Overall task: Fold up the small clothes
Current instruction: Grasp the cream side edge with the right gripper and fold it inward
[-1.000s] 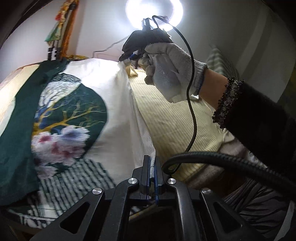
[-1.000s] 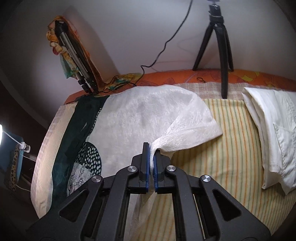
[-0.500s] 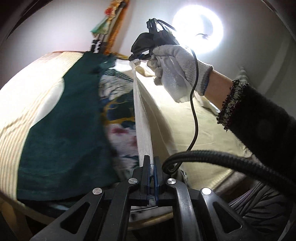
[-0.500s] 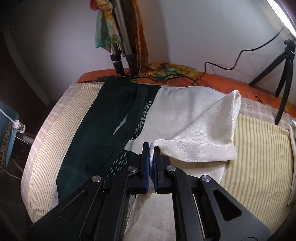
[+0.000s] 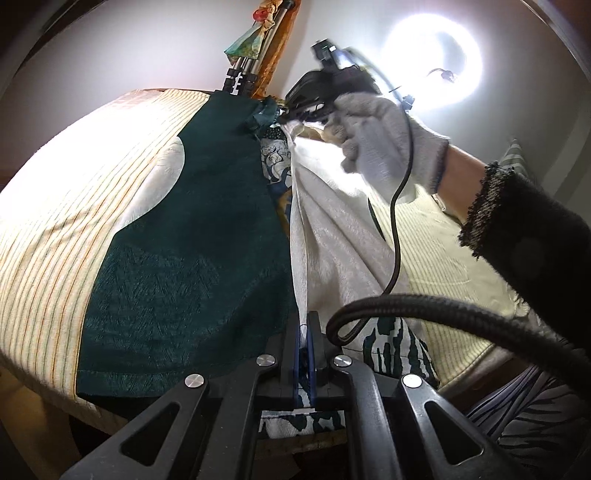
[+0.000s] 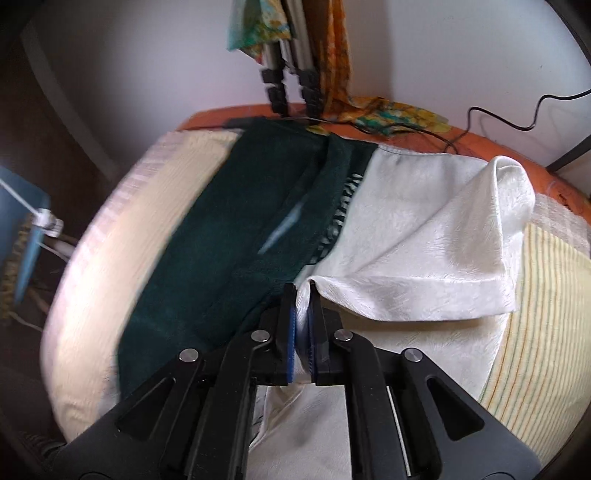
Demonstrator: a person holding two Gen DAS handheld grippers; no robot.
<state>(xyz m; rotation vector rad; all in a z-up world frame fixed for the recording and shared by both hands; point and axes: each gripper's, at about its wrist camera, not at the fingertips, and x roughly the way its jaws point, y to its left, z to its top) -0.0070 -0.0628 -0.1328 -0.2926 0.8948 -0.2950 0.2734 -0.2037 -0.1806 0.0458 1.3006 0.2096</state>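
**A:** Where does the garment (image 5: 192, 280) lie for you?

**B:** You have it spread on the striped bed cover (image 5: 55, 229), its dark green side up on the left and its white side turned over on the right. A raised white fold (image 5: 325, 236) runs from near to far between your two tools.

**A:** And my left gripper (image 5: 305, 332)?

**B:** Your left gripper sits at the near end of that fold, its jaws pressed tight together with the white hem pinched between the blue pads. A black-and-white printed strip of the cloth hangs just right of it.

**A:** What about my right gripper (image 6: 302, 317)?

**B:** You hold it at the far end, in your gloved right hand (image 5: 384, 144), pointing steeply down. Its jaws are opening, only a narrow gap so far, and the white edge still sits between the pads. From its own camera you see a white flap (image 6: 443, 240) folded over to the right of it, with the green cloth to the left.

**A:** Anything behind?

**B:** A tripod (image 6: 291, 74) draped with a colourful scarf (image 6: 258, 26) stands at the far edge, and a ring light (image 5: 432, 59) glows at the right.
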